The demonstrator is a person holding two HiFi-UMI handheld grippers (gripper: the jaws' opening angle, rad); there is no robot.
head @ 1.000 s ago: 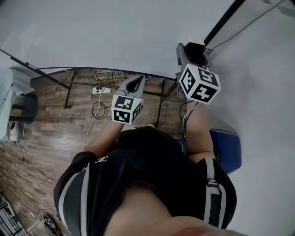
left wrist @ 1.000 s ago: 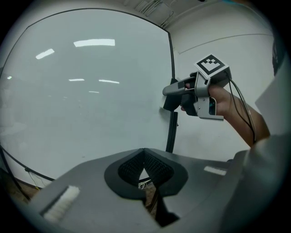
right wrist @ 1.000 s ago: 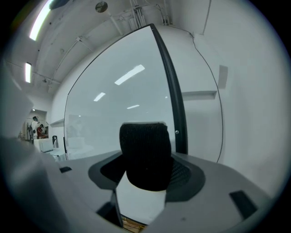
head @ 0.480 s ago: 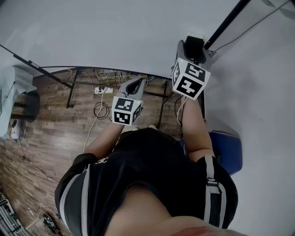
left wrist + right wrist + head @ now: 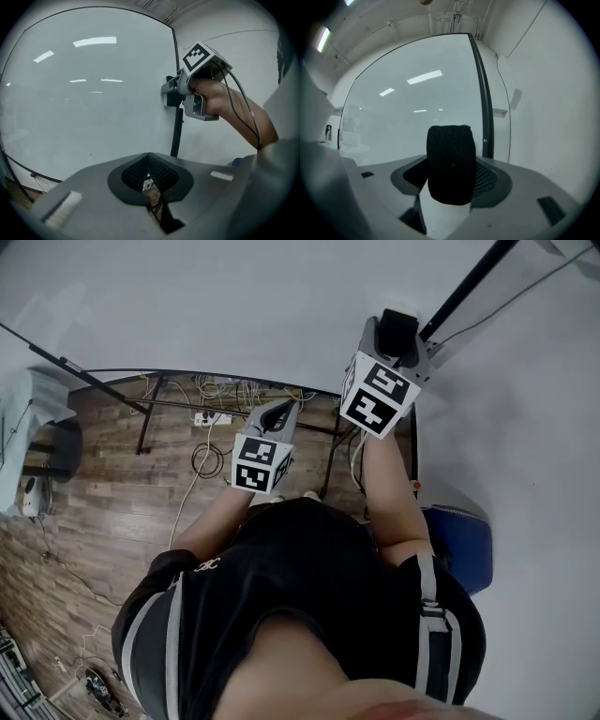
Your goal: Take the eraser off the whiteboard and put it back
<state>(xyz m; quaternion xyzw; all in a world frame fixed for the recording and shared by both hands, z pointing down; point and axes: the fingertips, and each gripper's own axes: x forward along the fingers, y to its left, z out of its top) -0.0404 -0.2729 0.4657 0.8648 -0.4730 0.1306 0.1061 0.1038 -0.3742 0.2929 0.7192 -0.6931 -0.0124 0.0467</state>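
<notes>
Gripping the eraser in the right hand-held gripper: jaws set wide, pads clamped on the white body, black felt end pointing at the whiteboard. Held roughly level, high up near the board's right edge, just beside the black frame. In the left gripper view it looks close against the board by that frame; contact or small gap, cannot tell. Left hand-held gripper: shut, nothing between the jaws, lower down and well apart from the eraser.

Step, as judged: either just off the board or about to go back on; not decidable from this moment.

Risks from here:
- Releasing before the felt seats flat on the panel: drop straight to the floor.
- Tilted approach: one corner touching only, then sliding down on release.
- Landing on the frame instead of the glossy panel: poor seat, same fall.
- Backing away with pads dragging on the body: eraser pulled off with them.
- Pressing hard with a grip this far back on the body: possible twist between the pads.
</notes>
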